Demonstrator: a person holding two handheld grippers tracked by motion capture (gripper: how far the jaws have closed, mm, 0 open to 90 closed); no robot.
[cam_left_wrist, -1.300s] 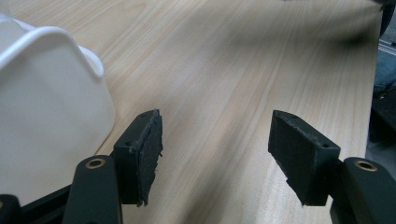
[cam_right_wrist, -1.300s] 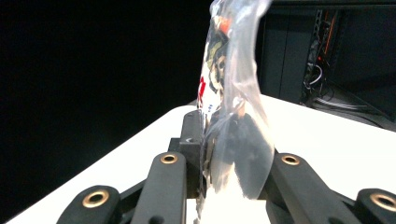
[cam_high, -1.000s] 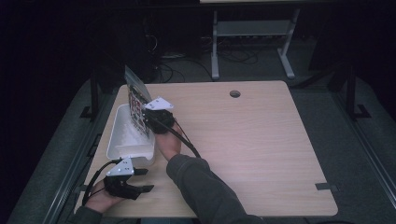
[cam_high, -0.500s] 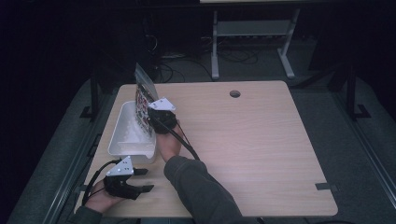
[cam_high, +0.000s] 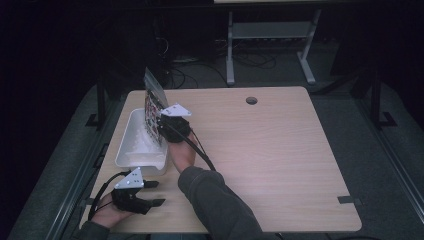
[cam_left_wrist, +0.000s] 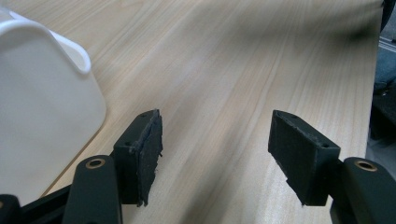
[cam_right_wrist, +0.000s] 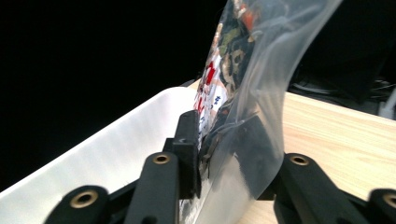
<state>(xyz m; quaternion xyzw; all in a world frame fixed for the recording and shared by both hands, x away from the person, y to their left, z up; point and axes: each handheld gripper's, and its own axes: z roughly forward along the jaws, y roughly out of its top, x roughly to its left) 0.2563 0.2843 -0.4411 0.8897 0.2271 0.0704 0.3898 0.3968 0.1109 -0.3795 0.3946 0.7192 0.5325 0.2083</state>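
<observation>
High view: right tongs (cam_high: 161, 126) pinch a clear bag (cam_high: 153, 105) over the white tub (cam_high: 131, 150); left tongs (cam_high: 152, 193) gape idle; next likely lifting it clear.

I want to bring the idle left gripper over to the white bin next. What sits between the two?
Nothing: in the high view only bare table separates the left gripper from the white bin. The left gripper view shows the same wood beside the bin's corner.

The high view looks forward and down over the whole bench (cam_high: 280, 150) from the person's side. The left gripper view sits low, close beside the white tub (cam_left_wrist: 42, 116). The right gripper view faces along that tub's inside; all three share it.
</observation>
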